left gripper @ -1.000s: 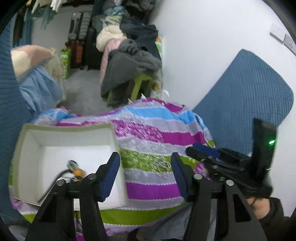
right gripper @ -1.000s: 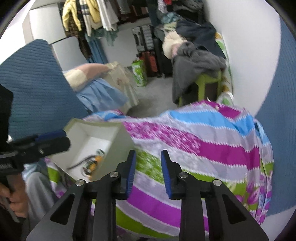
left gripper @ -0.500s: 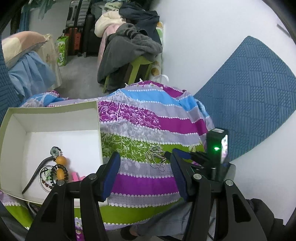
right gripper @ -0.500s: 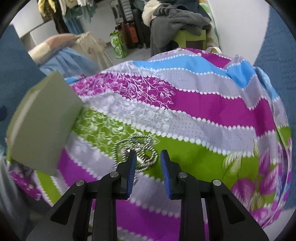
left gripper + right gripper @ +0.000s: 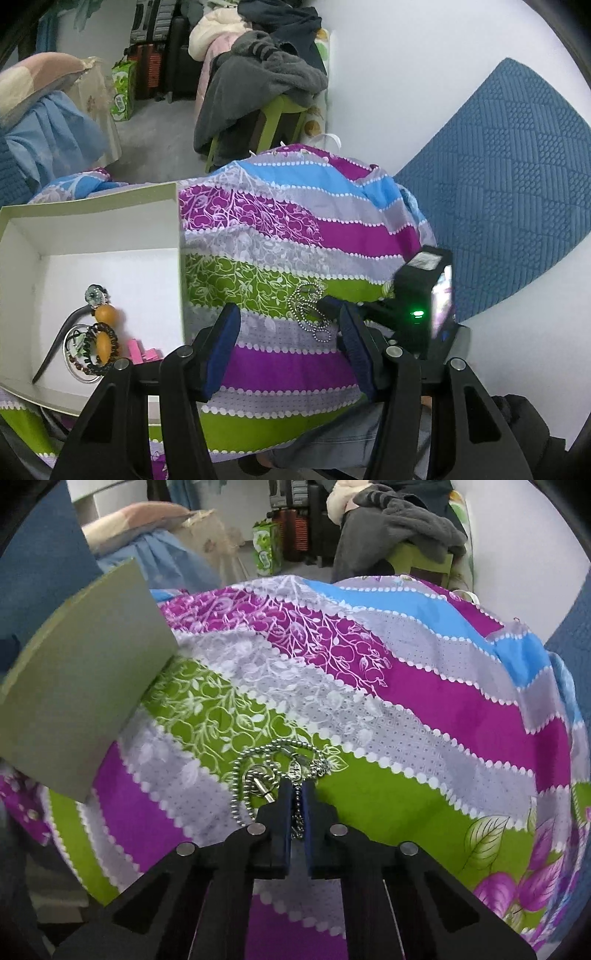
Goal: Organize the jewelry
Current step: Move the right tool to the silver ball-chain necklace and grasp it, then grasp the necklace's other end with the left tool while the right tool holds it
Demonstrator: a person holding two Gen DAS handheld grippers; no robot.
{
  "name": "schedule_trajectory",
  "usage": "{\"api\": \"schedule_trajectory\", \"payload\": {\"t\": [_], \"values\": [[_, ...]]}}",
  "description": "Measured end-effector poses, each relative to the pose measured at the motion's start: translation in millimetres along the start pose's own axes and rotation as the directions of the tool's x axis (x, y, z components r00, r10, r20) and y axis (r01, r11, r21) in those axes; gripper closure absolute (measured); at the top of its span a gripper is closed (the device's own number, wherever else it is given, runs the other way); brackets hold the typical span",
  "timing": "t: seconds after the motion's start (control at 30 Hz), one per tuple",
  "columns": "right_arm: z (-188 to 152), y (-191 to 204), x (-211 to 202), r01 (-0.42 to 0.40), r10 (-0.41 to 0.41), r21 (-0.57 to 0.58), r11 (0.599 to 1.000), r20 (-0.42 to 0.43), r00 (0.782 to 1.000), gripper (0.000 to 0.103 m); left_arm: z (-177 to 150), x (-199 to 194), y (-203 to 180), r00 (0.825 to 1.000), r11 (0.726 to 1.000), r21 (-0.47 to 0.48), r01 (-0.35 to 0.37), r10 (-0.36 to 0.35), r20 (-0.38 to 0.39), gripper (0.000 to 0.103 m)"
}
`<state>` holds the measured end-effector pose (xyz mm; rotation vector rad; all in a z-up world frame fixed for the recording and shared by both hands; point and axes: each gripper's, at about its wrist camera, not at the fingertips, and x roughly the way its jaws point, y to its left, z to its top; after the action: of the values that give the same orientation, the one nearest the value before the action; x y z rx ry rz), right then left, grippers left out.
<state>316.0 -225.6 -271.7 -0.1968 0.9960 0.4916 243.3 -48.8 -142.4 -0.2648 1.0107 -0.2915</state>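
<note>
Left wrist view, from its left edge: an open box (image 5: 92, 229) with pale green walls and a white floor sits on a striped floral cloth (image 5: 280, 229). On the box floor, toward its near left corner, lie a dark curved hair stick (image 5: 55, 347) with a flower top and an orange bead, a dark beaded bracelet (image 5: 101, 347) carrying a second orange bead, a thin silver ring around them, and something pink (image 5: 142, 350) just beside them. The left claw (image 5: 288, 332) hangs over the cloth just right of the box, its 2 blue-padded fingers (image 5: 221, 343) spread apart with nothing between them. Beyond its right finger a silver ball-chain necklace (image 5: 310, 306) lies bunched on the green stripe, and the right claw (image 5: 327, 304) comes in from the right with its tips on that chain. Farther right a blue quilted mat (image 5: 498, 206) leans against the white wall.

Right wrist view, same order: the box (image 5: 77, 701) shows only its grey-green outer wall at the left. The necklace (image 5: 280, 760) loops on the green and grey stripes of the cloth (image 5: 406, 709), well apart from the box. The right claw (image 5: 295, 794) has just been closing and is now clenched on strands of the chain, which run down between its pads. Behind, grey clothes (image 5: 399, 517) are heaped on a green stool.
</note>
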Motion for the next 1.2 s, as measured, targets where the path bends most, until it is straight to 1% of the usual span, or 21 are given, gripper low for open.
{"api": "schedule_trajectory", "payload": {"t": [0.07,0.17,0.23,0.33,0.4,0.47,0.5,0.53,0.57,0.6,0.63,0.7,0.83,0.9,1.03,1.1,1.13,1.2], "values": [[3,-6,-15,-0.041,0.039,0.040,0.998,0.053,0.998,0.100,-1,5,-1,1.000,1.000,-0.001,-0.002,0.002,-0.009,0.048],[4,-13,-38,-0.080,0.069,0.085,0.993,0.127,0.989,0.100,-4,11,0,1.000,1.000,-0.008,0.005,-0.005,-0.019,0.047],[4,-18,-54,-0.101,0.081,0.114,0.988,0.174,0.981,0.100,-6,17,-1,1.000,1.000,-0.010,0.005,-0.006,-0.028,0.048],[3,-25,-77,-0.148,0.109,0.148,0.978,0.245,0.963,0.100,-8,25,-3,0.999,1.000,-0.012,0.011,-0.011,-0.042,0.048],[4,-29,-91,-0.163,0.109,0.164,0.973,0.297,0.949,0.100,-9,34,-4,0.999,1.000,-0.013,0.013,-0.014,-0.050,0.048],[3,-32,-102,-0.173,0.107,0.174,0.969,0.335,0.936,0.100,-9,37,-9,0.999,1.000,0.002,0.004,-0.004,-0.041,0.048],[2,-34,-108,-0.175,0.101,0.183,0.967,0.354,0.930,0.100,-9,39,-11,0.999,1.000,0.012,0.014,-0.013,-0.039,0.048],[1,-36,-112,-0.176,0.097,0.191,0.966,0.363,0.927,0.100,-8,44,-13,0.998,1.000,0.011,0.025,-0.024,-0.052,0.048],[0,-39,-115,-0.174,0.088,0.204,0.963,0.372,0.924,0.100,-8,49,-15,0.998,1.000,0.014,0.017,-0.016,-0.062,0.051],[-1,-42,-115,-0.170,0.079,0.217,0.961,0.371,0.925,0.100,-8,52,-19,0.998,1.000,0.030,0.007,-0.005,-0.067,0.057],[-3,-44,-116,-0.155,0.062,0.233,0.960,0.365,0.929,0.100,-8,56,-24,0.997,0.999,0.054,0.002,0.002,-0.072,0.058],[-7,-53,-116,-0.116,0.013,0.276,0.954,0.349,0.937,0.100,-9,66,-32,0.996,0.996,0.088,0.002,0.006,-0.087,0.059],[-17,-74,-119,-0.085,-0.051,0.356,0.931,0.356,0.933,0.100,-15,93,-39,0.991,0.990,0.138,-0.010,0.029,-0.132,0.059],[-20,-86,-117,-0.060,-0.084,0.388,0.920,0.343,0.936,0.100,-17,103,-40,0.990,0.990,0.139,-0.002,0.021,-0.139,0.059],[-29,-104,-108,-0.015,-0.132,0.460,0.888,0.286,0.949,0.100,-17,122,-41,0.988,0.991,0.134,0.016,0.005,-0.156,0.059],[-31,-112,-109,0.013,-0.170,0.485,0.874,0.281,0.945,0.100,-18,132,-43,0.985,0.991,0.135,0.017,0.007,-0.171,0.062],[-32,-114,-110,0.016,-0.176,0.488,0.873,0.284,0.943,0.100,-19,137,-45,0.984,0.991,0.133,0.028,-0.004,-0.178,0.062],[-33,-119,-107,0.020,-0.179,0.493,0.870,0.278,0.944,0.100,-20,142,-48,0.984,0.991,0.134,0.026,-0.002,-0.176,0.062]]}}
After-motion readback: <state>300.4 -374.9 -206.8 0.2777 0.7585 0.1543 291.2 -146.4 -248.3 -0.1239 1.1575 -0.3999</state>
